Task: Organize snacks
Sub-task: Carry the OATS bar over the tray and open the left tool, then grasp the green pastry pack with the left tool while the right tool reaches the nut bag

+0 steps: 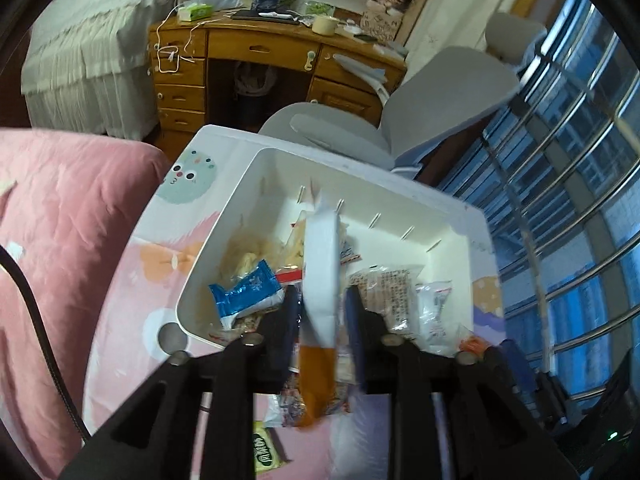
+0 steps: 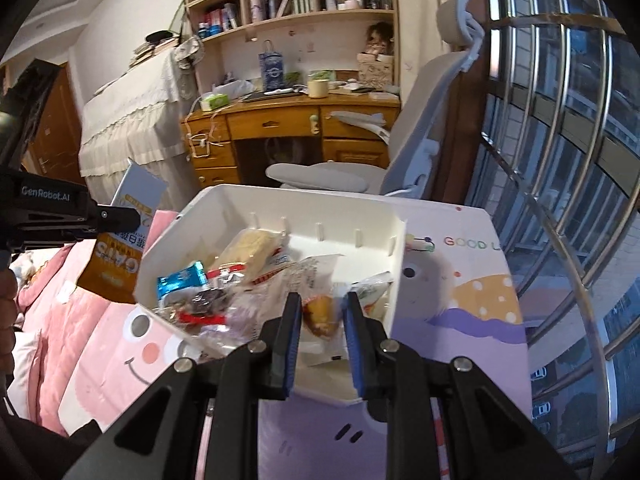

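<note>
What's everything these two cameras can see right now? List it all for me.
White bin: one, on the cartoon bedspread, holding wrapped snacks.
Blue snack packet: one, blue and white, at the bin's left side.
Pale yellow snack: one, wrapped, toward the bin's back wall.
Oats pouch: one, white and orange, held left of the bin.
Green packet: one, on the bedspread in front of the bin.
Bedspread: one, pink and purple cartoon print.
Desk: one, wooden, cluttered, at the back.
Chair: one, grey, beside the desk.
Left gripper: black, the pouch between its jaws.
Right gripper: black with blue pads, above the bin's near edge.
</note>
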A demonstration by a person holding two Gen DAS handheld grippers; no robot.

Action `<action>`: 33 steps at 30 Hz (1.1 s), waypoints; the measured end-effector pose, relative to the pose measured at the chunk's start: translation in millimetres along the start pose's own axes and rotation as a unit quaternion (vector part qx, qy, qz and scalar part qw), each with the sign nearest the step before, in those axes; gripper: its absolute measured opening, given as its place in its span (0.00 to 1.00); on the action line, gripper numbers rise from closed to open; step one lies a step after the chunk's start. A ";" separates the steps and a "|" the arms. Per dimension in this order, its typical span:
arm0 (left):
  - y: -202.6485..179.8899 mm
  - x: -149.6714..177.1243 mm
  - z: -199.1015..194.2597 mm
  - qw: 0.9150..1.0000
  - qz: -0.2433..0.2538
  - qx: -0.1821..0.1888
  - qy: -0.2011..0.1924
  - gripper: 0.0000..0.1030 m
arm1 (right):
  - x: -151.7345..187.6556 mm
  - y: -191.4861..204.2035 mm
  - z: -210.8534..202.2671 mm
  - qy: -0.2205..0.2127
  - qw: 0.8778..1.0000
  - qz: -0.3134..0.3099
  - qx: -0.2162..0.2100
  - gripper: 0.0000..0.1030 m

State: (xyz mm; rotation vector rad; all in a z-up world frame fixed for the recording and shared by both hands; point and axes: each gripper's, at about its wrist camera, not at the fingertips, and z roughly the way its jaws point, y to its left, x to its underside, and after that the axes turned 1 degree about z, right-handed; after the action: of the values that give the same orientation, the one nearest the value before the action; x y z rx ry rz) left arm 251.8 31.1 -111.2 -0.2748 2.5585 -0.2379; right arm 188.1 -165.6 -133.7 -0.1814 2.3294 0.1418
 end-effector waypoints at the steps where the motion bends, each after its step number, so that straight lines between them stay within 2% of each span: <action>1: -2.0 0.0 1.5 1.000 0.003 -0.001 0.004 0.35 | 0.1 -2.0 1.4 0.007 1.000 0.007 0.000 0.22; 4: -3.7 2.7 2.6 1.000 0.005 0.000 0.015 0.50 | 3.5 -8.7 2.4 0.023 0.999 0.032 -0.008 0.25; 6: -2.9 6.2 2.6 1.000 0.007 -0.008 0.024 0.55 | 7.2 -10.2 1.4 0.027 0.999 0.040 -0.008 0.28; 11: 6.0 22.9 3.4 0.998 0.011 -0.025 0.049 0.57 | 16.5 -9.3 -1.3 0.036 0.998 0.049 -0.010 0.34; 22: 42.9 71.3 11.7 0.992 -0.009 -0.057 0.109 0.77 | 46.6 6.5 3.1 0.099 0.990 0.081 -0.064 0.49; 29: 60.8 101.1 35.5 0.985 -0.017 -0.066 0.161 0.78 | 65.9 24.7 27.4 0.151 0.980 0.083 -0.097 0.56; 33: 65.2 119.7 51.0 0.980 -0.002 -0.065 0.190 0.78 | 71.3 33.1 44.7 0.170 0.974 0.082 -0.124 0.61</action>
State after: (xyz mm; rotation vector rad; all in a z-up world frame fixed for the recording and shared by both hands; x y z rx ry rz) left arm 170.8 59.1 -228.9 -0.3064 2.9581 -0.1347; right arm 165.0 -132.1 -214.4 -0.1451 2.6623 0.5232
